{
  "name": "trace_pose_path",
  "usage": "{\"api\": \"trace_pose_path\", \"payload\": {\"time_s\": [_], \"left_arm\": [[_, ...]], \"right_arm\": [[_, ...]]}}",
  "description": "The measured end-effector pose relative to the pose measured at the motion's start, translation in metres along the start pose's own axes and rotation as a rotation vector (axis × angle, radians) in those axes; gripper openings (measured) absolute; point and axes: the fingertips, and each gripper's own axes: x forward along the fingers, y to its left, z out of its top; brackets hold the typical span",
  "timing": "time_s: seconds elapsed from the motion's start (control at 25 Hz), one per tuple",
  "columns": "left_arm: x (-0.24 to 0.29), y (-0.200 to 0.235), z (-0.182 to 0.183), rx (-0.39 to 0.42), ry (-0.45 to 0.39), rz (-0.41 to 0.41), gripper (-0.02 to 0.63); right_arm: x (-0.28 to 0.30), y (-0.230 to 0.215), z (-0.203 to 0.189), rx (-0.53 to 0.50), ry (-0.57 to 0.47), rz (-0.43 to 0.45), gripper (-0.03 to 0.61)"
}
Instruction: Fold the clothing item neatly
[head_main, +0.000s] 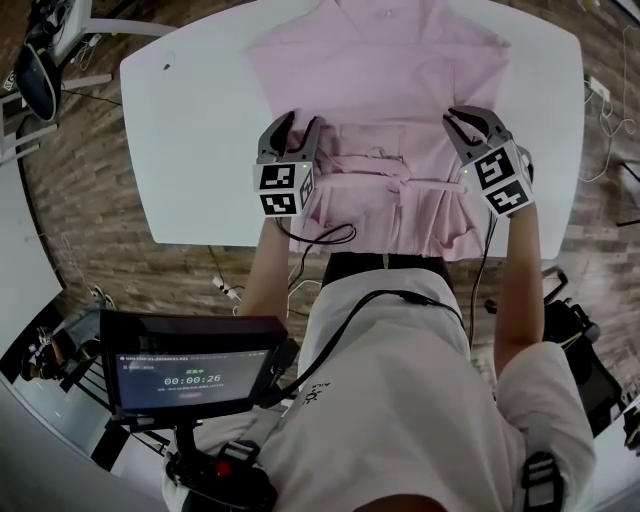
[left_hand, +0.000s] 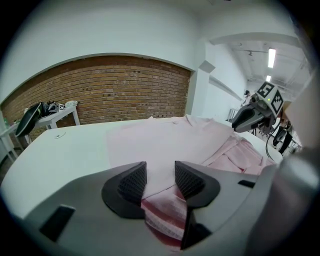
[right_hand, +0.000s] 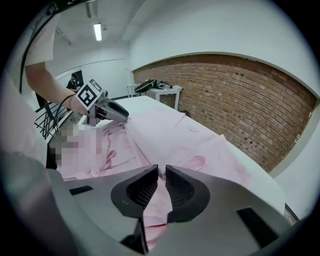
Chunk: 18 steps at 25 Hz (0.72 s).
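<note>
A pink garment lies spread on the white table, its near hem bunched and hanging over the front edge. My left gripper is at the garment's left side. In the left gripper view a thick fold fills the gap between the pads of that gripper, from one pad to the other. My right gripper is at the garment's right side. In the right gripper view its jaws stand almost together, with pink cloth pinched between them.
The table's front edge runs just under both grippers, with the person's torso behind it. A screen on a stand sits low on the left. A small side table with dark items stands by the brick wall. Cables trail across the wood floor.
</note>
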Motion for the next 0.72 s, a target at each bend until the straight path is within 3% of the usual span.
{"api": "trace_pose_path", "payload": {"time_s": [0.12, 0.2, 0.32, 0.44, 0.48, 0.6, 0.72], "left_arm": [[-0.002, 0.003, -0.008, 0.002, 0.022, -0.004, 0.175], [-0.005, 0.004, -0.005, 0.017, 0.015, 0.008, 0.175], [-0.012, 0.008, 0.020, 0.070, -0.052, 0.014, 0.175], [0.006, 0.005, 0.036, 0.116, -0.079, -0.047, 0.175], [0.016, 0.001, 0.036, 0.116, -0.070, -0.069, 0.175], [0.042, -0.002, 0.031, 0.075, -0.010, -0.097, 0.175], [0.052, -0.005, 0.018, 0.057, 0.068, -0.102, 0.175]], "right_arm": [[0.008, 0.010, -0.023, 0.018, 0.052, 0.017, 0.054], [0.009, 0.005, -0.035, 0.029, 0.075, 0.001, 0.095], [0.004, -0.010, -0.010, 0.117, -0.013, -0.032, 0.095], [0.028, -0.019, 0.027, 0.137, -0.084, -0.039, 0.061], [0.040, -0.023, 0.033, 0.138, -0.087, -0.044, 0.003], [0.069, -0.033, 0.030, 0.151, -0.033, -0.060, 0.003], [0.072, -0.056, 0.000, 0.125, 0.074, -0.146, 0.003]]}}
